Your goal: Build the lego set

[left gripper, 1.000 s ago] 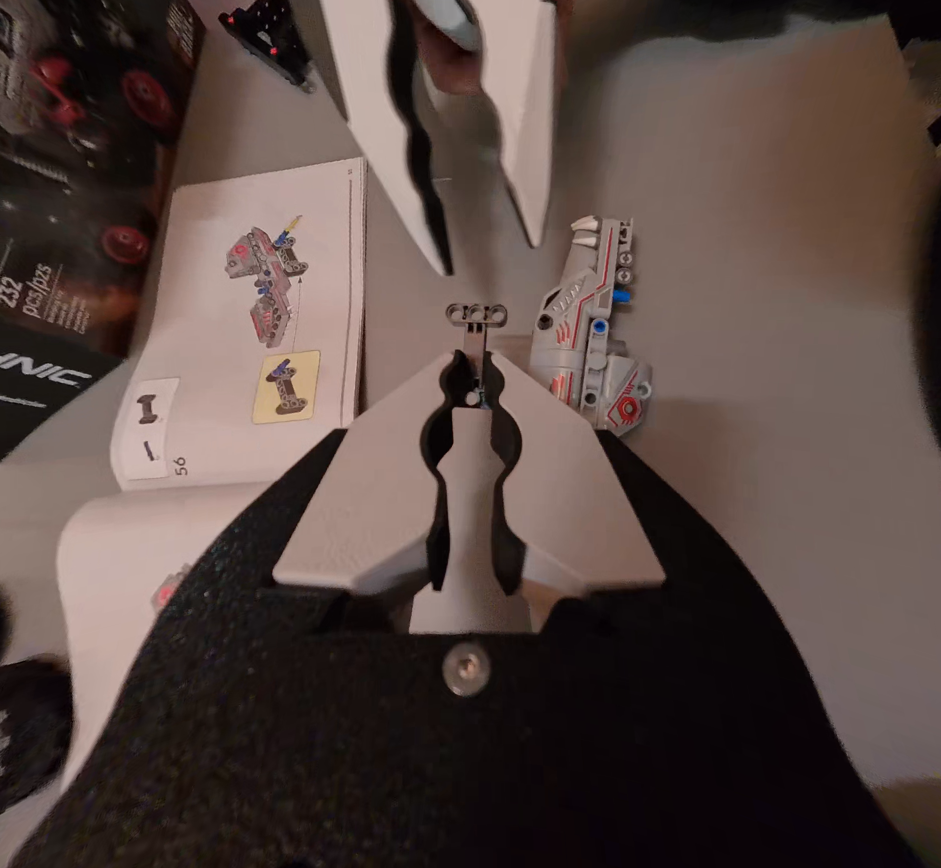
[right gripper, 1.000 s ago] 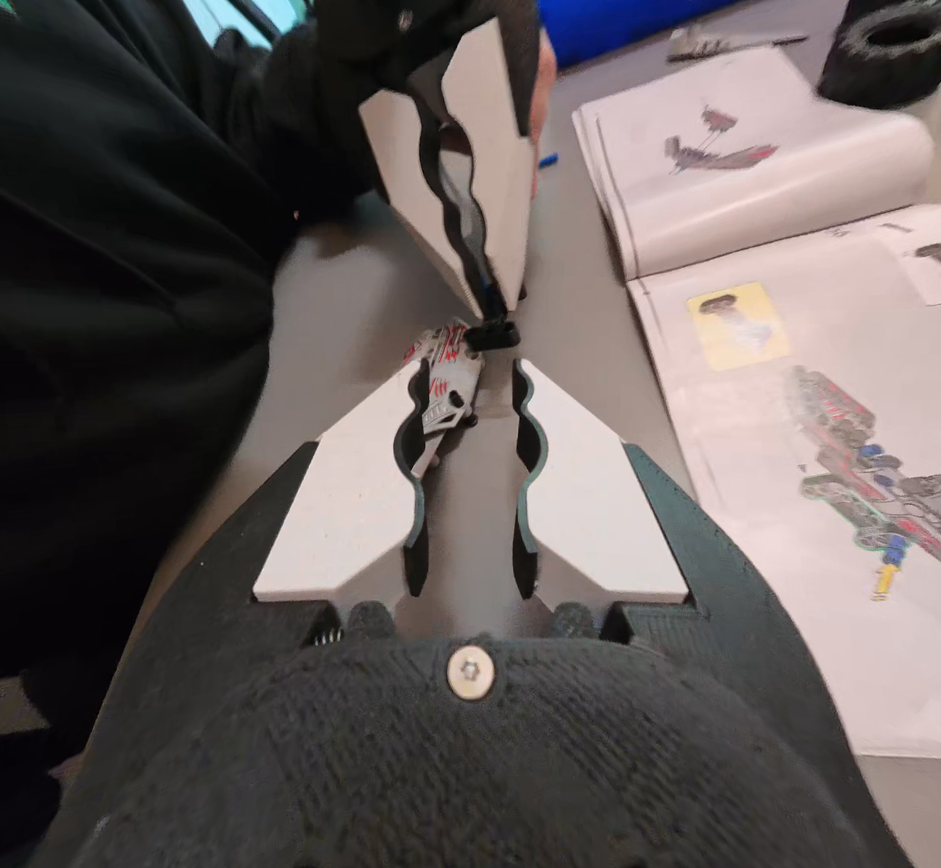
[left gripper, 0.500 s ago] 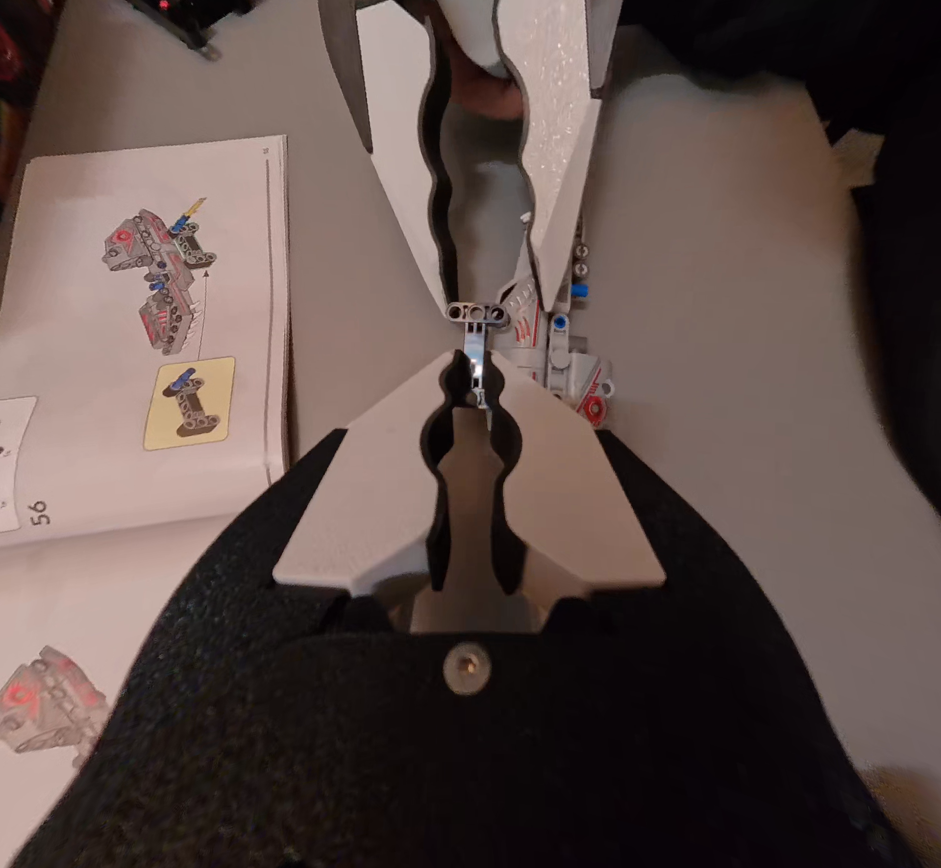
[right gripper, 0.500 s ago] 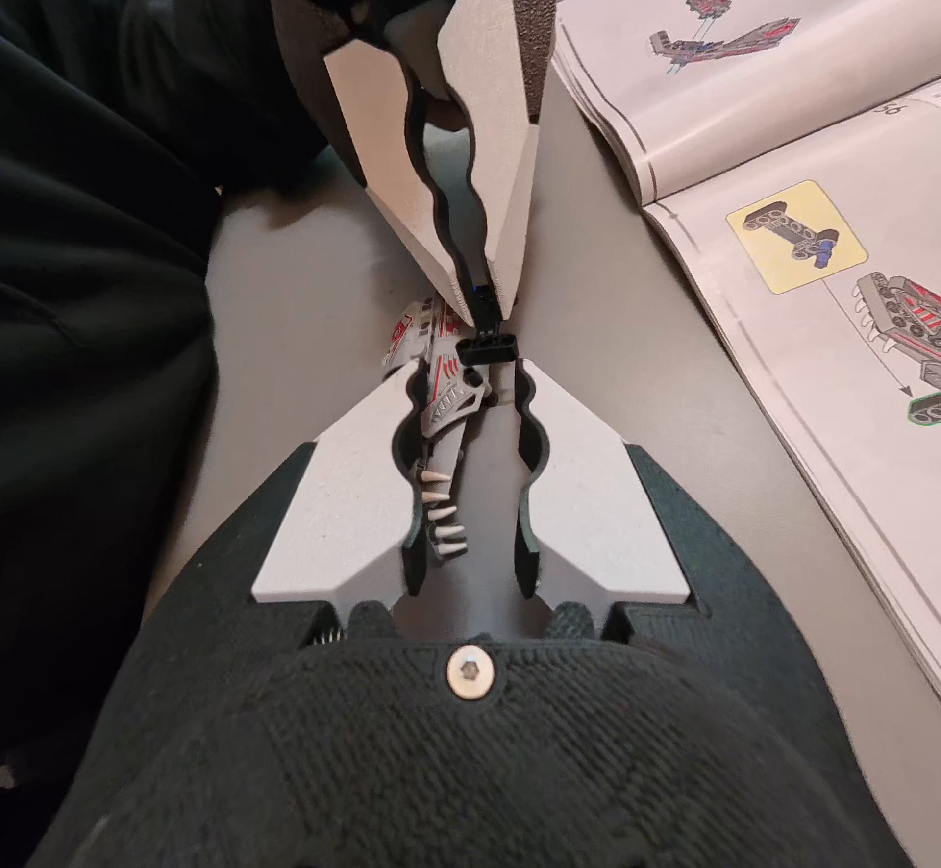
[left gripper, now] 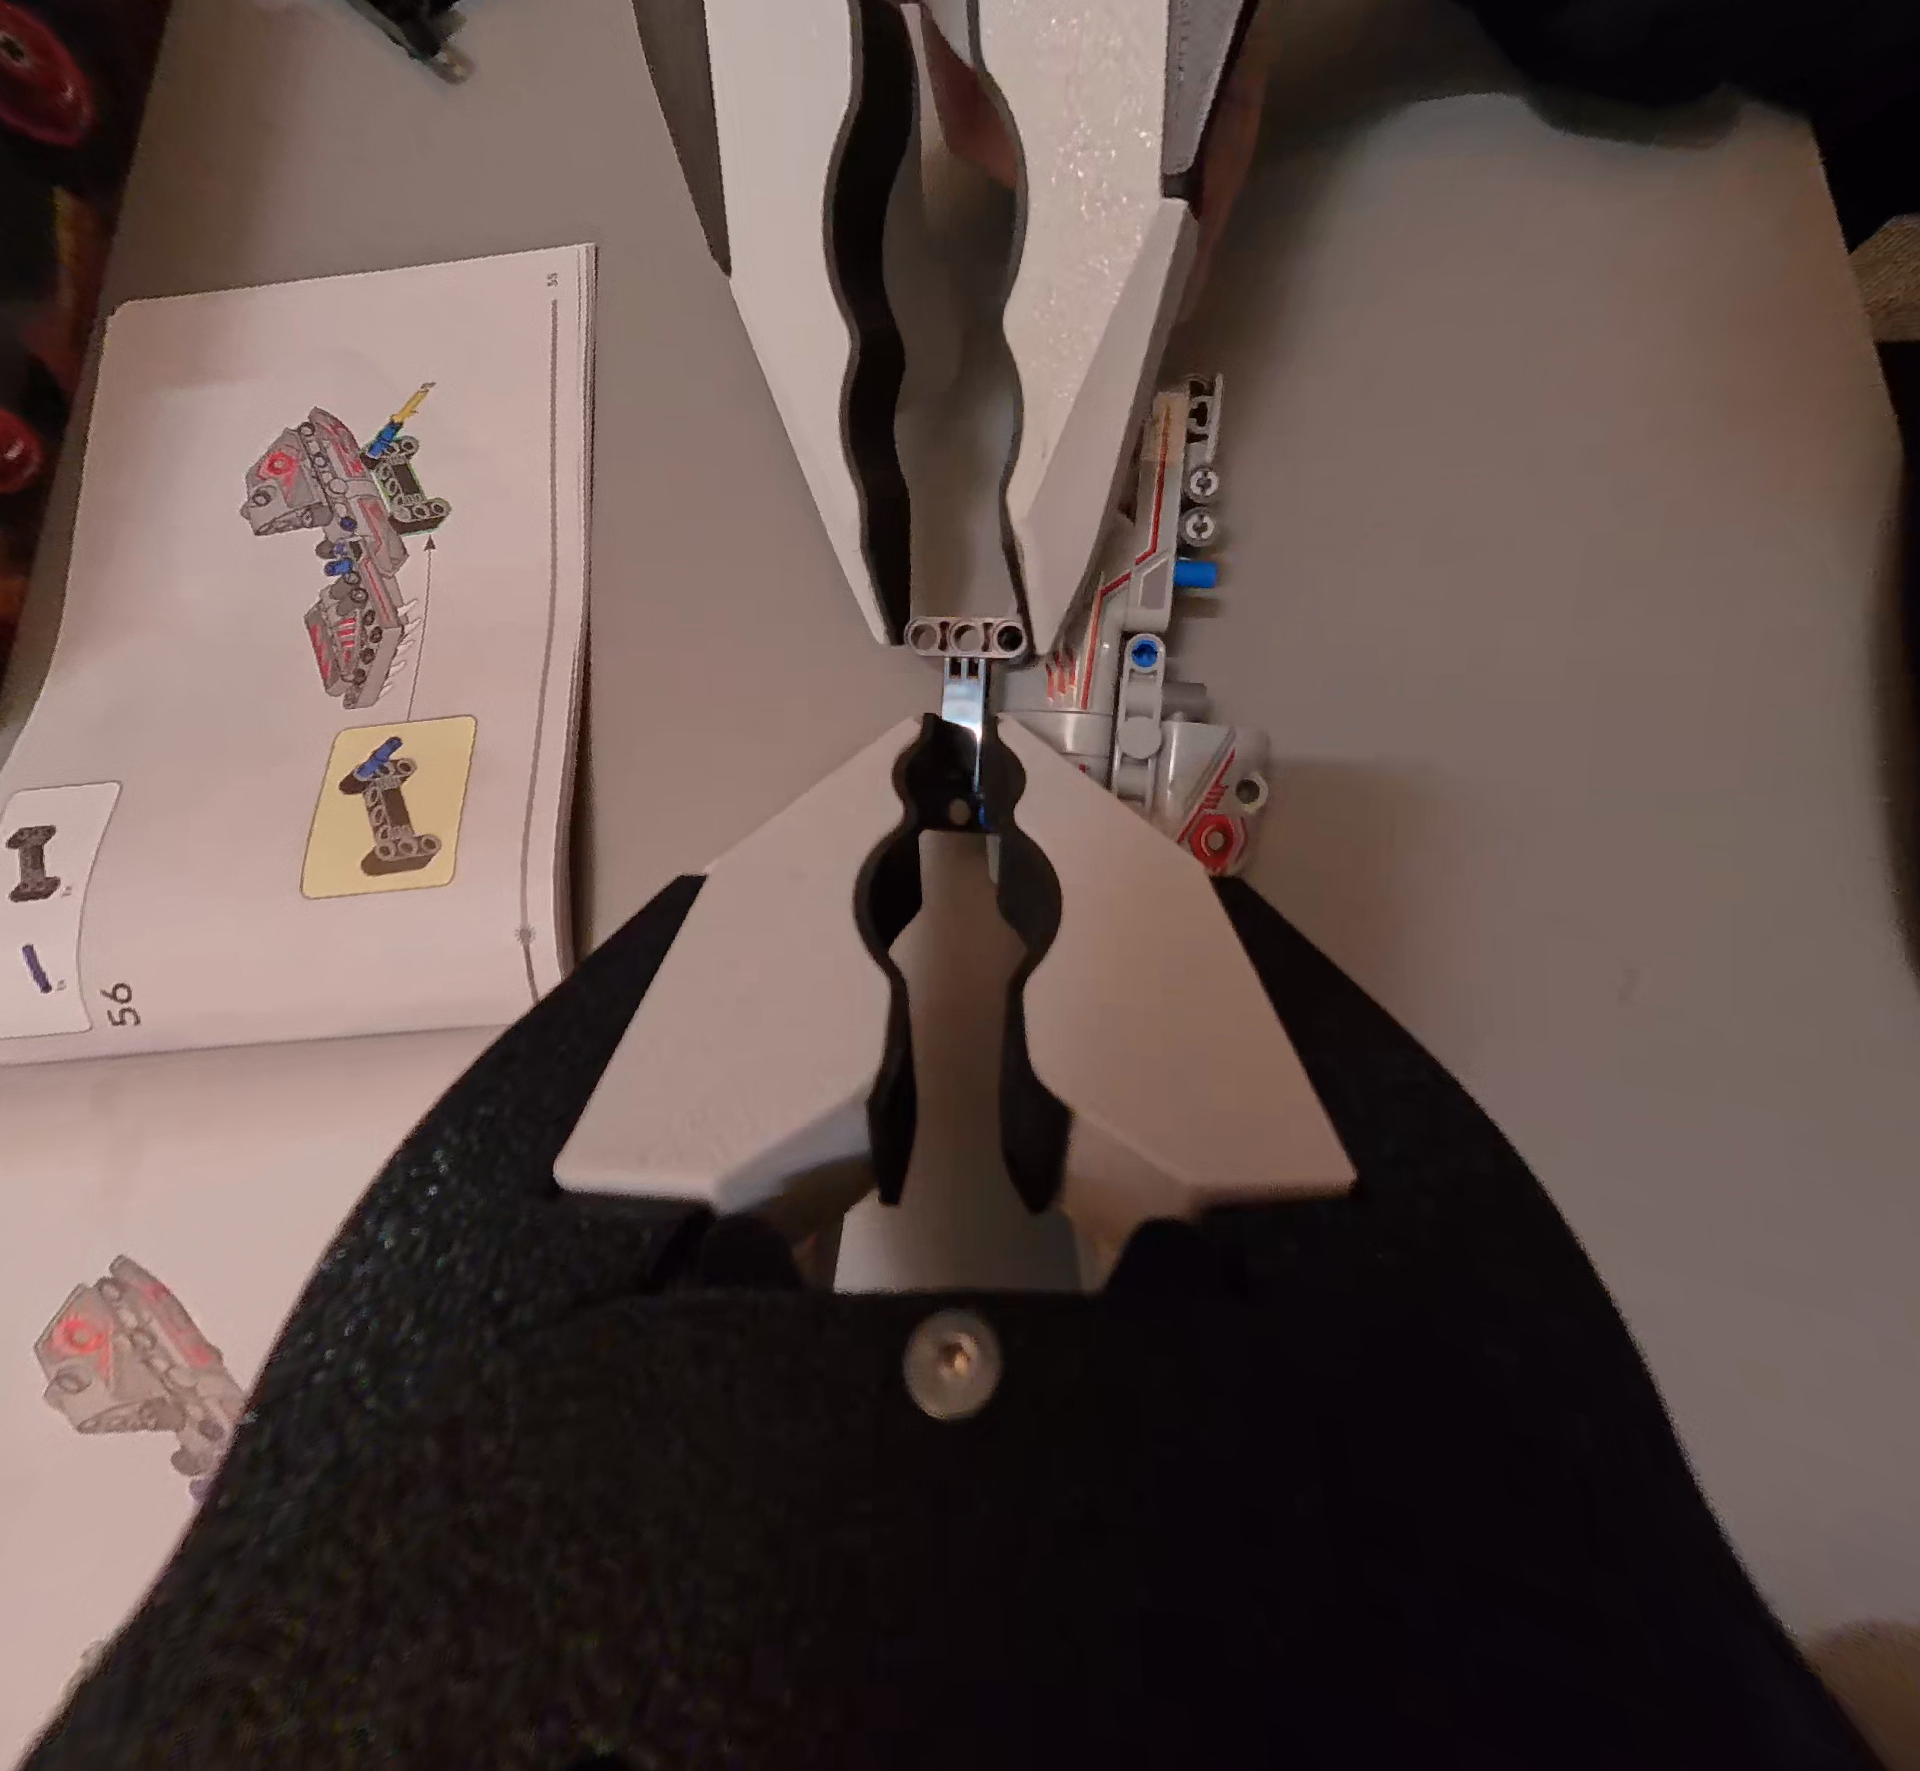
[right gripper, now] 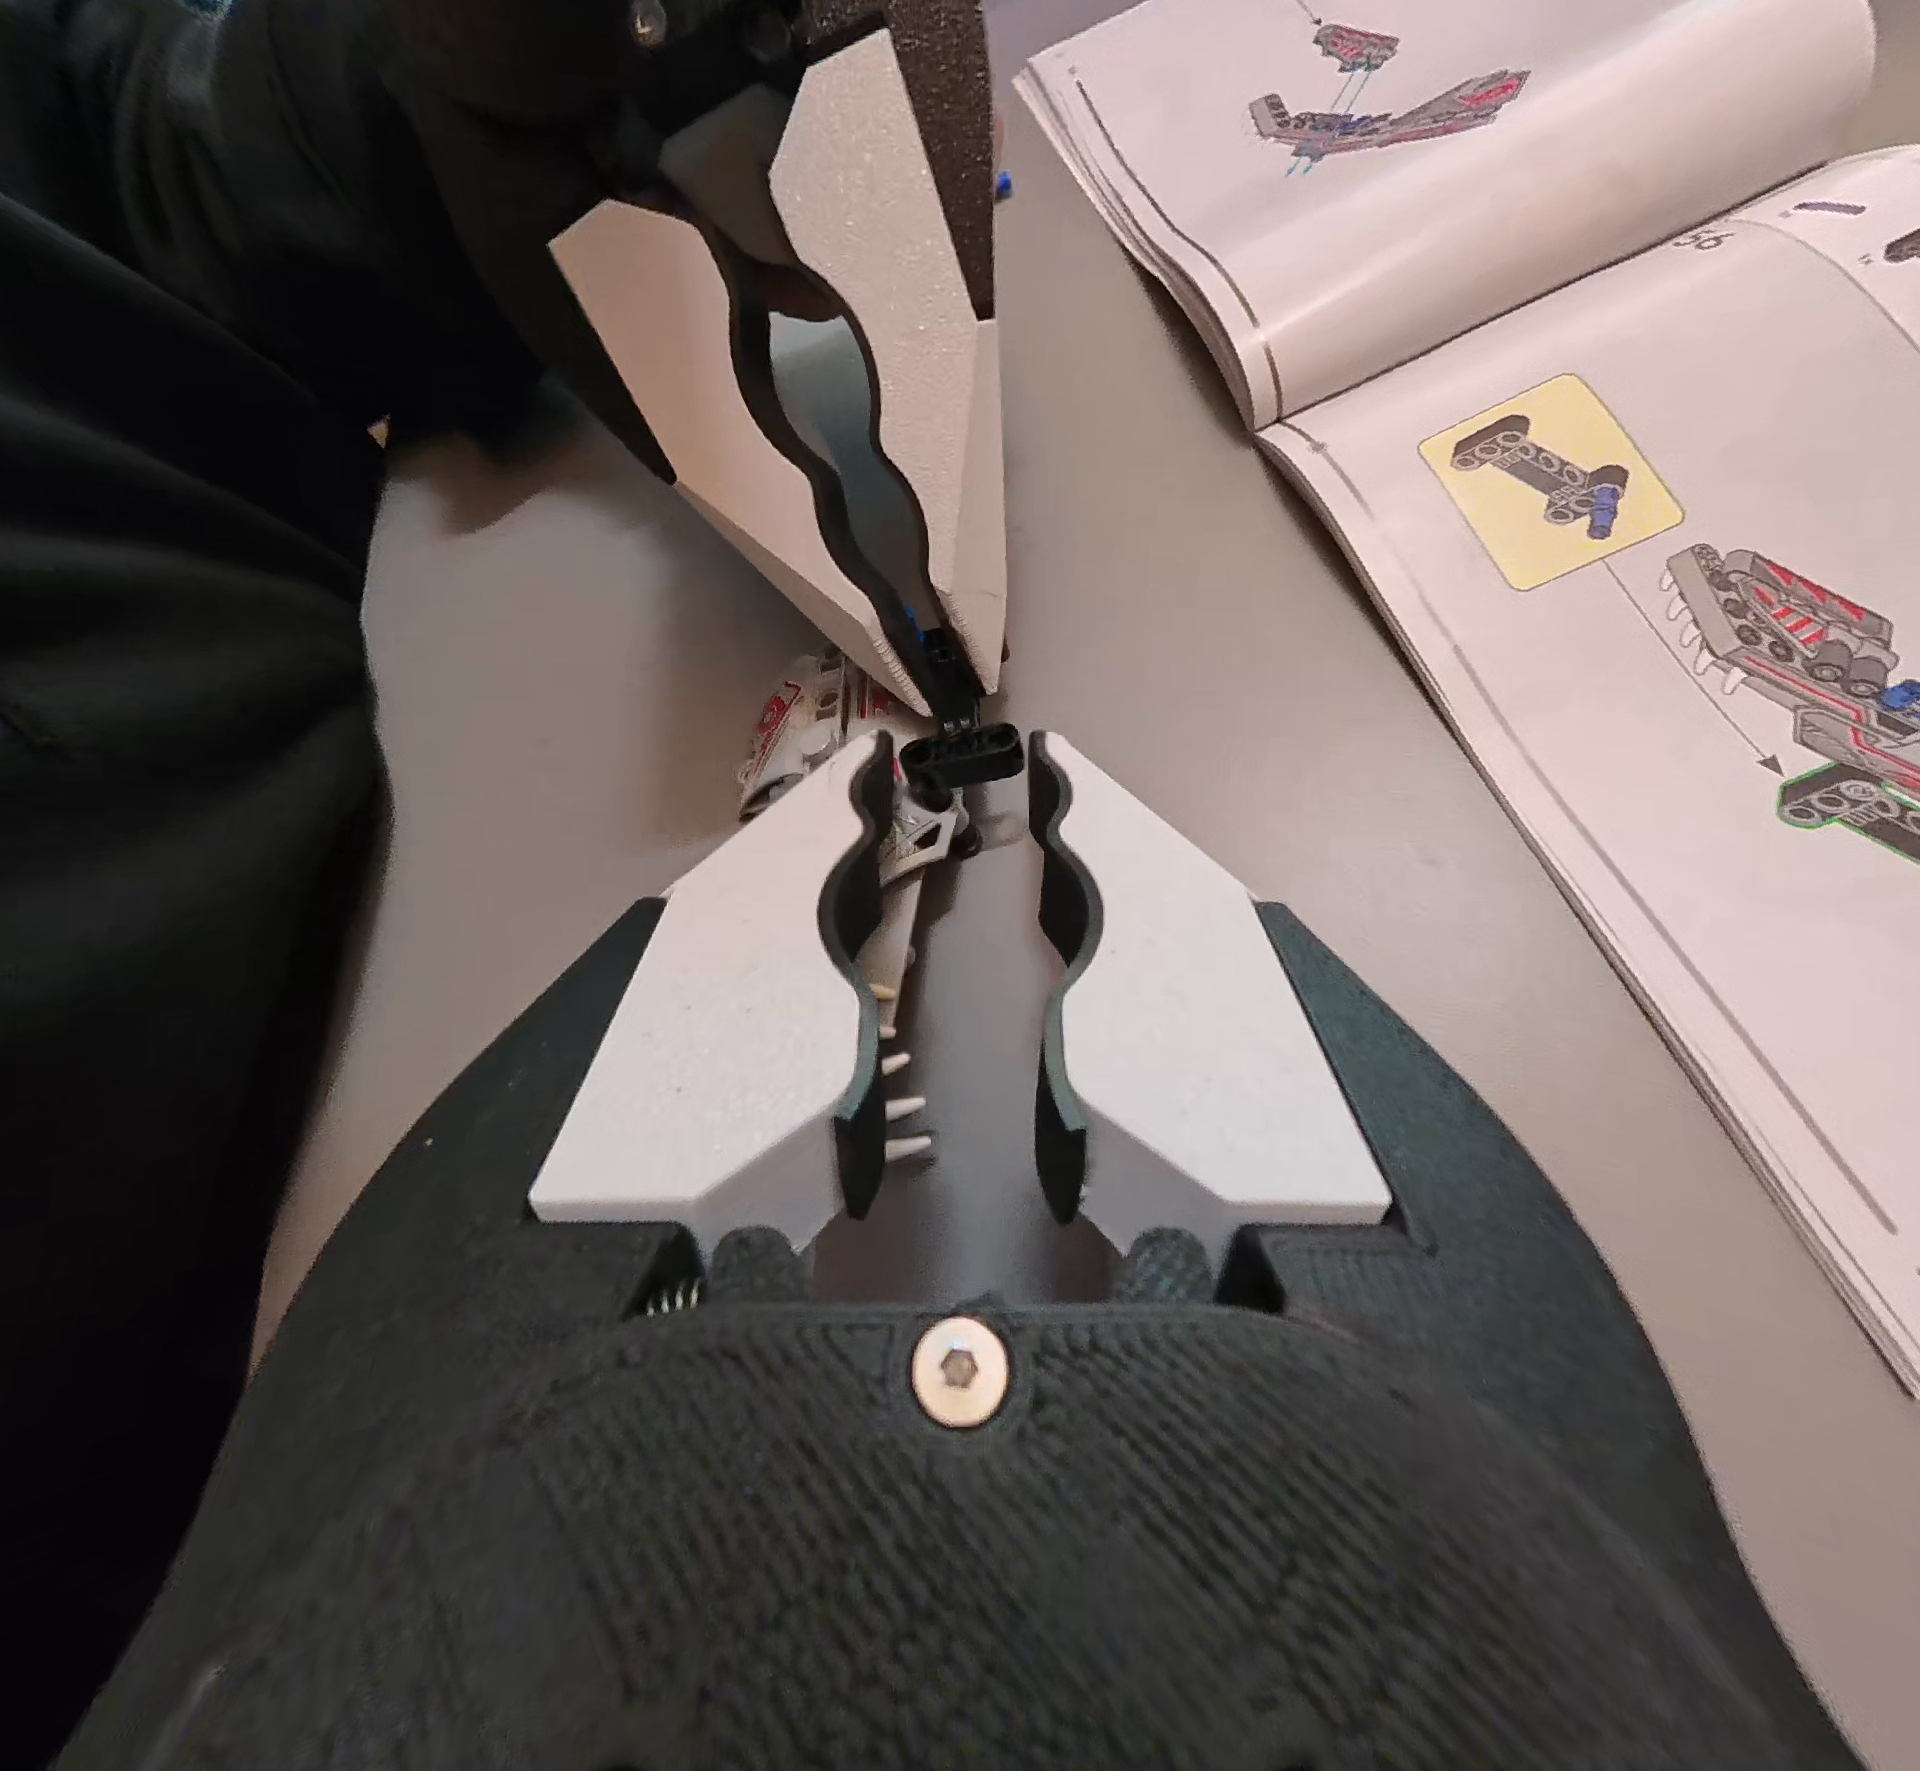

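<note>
Left wrist view: the left tongs (left gripper: 961,776) are clenched on a dark H-shaped beam (left gripper: 964,682), its holed crossbar at 12 o'clock between the tips of the right tongs (left gripper: 961,620). A grey-and-red jaw assembly (left gripper: 1153,682) lies on the table (left gripper: 1507,578) at 2 o'clock; the instruction booklet (left gripper: 312,641) lies at 9 o'clock.

Right wrist view: the right tongs (right gripper: 961,755) are released, tips flanking the beam's crossbar (right gripper: 961,753).

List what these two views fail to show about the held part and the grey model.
- Left wrist view: the dark part's lower end is hidden between the left gripper's jaws.
- Left wrist view: the grey model is partly behind the right gripper.
- Right wrist view: the model's middle is behind the right gripper.
</note>
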Motion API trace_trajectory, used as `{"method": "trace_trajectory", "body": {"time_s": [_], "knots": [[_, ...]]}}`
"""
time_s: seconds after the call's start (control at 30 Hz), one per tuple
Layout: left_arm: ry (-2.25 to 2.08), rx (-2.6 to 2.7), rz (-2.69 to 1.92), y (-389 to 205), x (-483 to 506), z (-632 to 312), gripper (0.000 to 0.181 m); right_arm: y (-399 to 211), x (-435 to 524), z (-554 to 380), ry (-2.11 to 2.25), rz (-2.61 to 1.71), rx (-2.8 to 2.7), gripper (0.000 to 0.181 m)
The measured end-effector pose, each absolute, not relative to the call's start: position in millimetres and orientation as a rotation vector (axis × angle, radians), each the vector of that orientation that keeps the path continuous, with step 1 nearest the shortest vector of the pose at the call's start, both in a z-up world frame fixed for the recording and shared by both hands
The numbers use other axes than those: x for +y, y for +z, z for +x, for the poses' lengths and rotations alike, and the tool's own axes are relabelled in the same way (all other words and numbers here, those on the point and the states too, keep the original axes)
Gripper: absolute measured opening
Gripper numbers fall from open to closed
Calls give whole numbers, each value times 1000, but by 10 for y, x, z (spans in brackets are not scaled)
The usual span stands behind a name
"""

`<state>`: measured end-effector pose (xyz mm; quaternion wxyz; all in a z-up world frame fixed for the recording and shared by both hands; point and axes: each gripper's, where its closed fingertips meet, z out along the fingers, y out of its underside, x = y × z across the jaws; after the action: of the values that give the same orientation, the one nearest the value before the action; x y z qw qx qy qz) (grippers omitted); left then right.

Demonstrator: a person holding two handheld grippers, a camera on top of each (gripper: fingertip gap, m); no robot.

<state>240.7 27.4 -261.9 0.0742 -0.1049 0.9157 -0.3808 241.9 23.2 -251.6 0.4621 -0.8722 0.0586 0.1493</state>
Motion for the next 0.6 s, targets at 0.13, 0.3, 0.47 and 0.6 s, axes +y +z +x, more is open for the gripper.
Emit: {"method": "trace_trajectory", "body": {"time_s": [0.13,0.3,0.47,0.6], "knots": [[-1104,2721,-290,-2615,266,2407,5,-2525,227,2415,392,-2141,177,23],[-1056,2678,-246,-2608,257,2401,5,-2539,232,2390,349,-2154,150,30],[-1043,2658,-203,-2605,253,2388,5,-2525,225,2355,305,-2158,89,26],[-1062,2648,-203,-2604,248,2383,5,-2516,225,2364,243,-2164,49,22]]}}
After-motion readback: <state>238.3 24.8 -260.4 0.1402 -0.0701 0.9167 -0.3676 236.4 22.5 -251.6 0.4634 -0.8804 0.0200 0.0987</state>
